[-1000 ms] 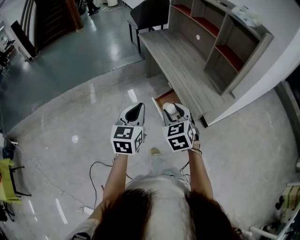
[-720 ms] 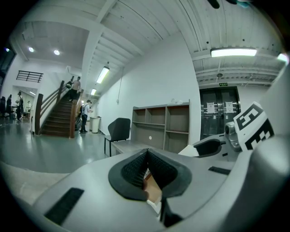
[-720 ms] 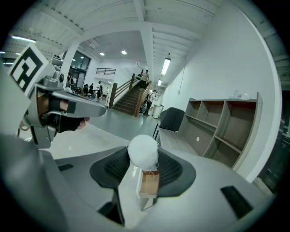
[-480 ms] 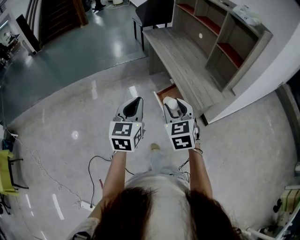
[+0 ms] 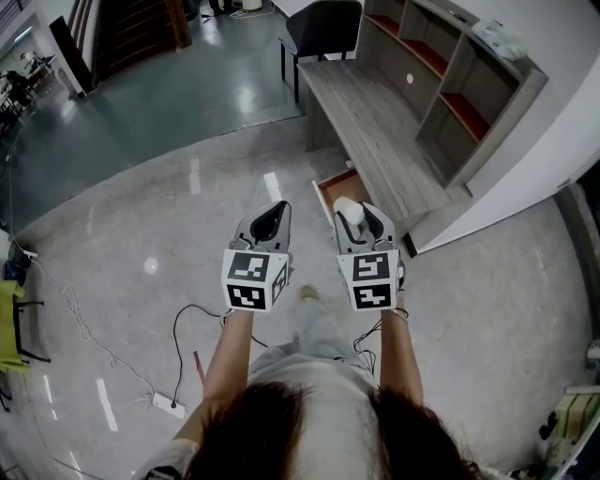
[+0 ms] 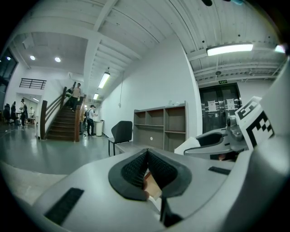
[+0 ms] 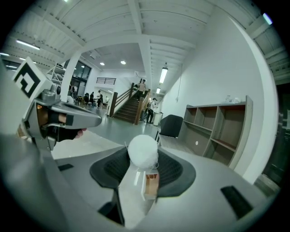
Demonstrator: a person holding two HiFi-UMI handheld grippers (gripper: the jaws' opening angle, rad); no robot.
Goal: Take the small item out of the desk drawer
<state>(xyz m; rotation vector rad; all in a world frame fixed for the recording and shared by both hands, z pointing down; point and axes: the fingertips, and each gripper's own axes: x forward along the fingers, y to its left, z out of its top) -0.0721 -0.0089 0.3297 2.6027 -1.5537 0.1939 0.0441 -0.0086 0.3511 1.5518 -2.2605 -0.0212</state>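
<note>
R gripper (image 5: 360, 217), w/ the white ball (image 5: 346, 207) in its jaws, has drifted a little right in head view, toward the desk's (image 5: 375, 141) near front corner. The gap to the L gripper (image 5: 272, 212) is a bit wider than 1 s ago. Its marker cube also sits lower in frame.

Head cam has shifted too. The desk and open drawer (image 5: 334, 187) now lie slightly further right and up. The chair (image 5: 323, 23) at the desk's far end shows more fully. The power strip (image 5: 165, 404) and its cable (image 5: 187, 323) on the floor at lower left are more fully in view.
</note>
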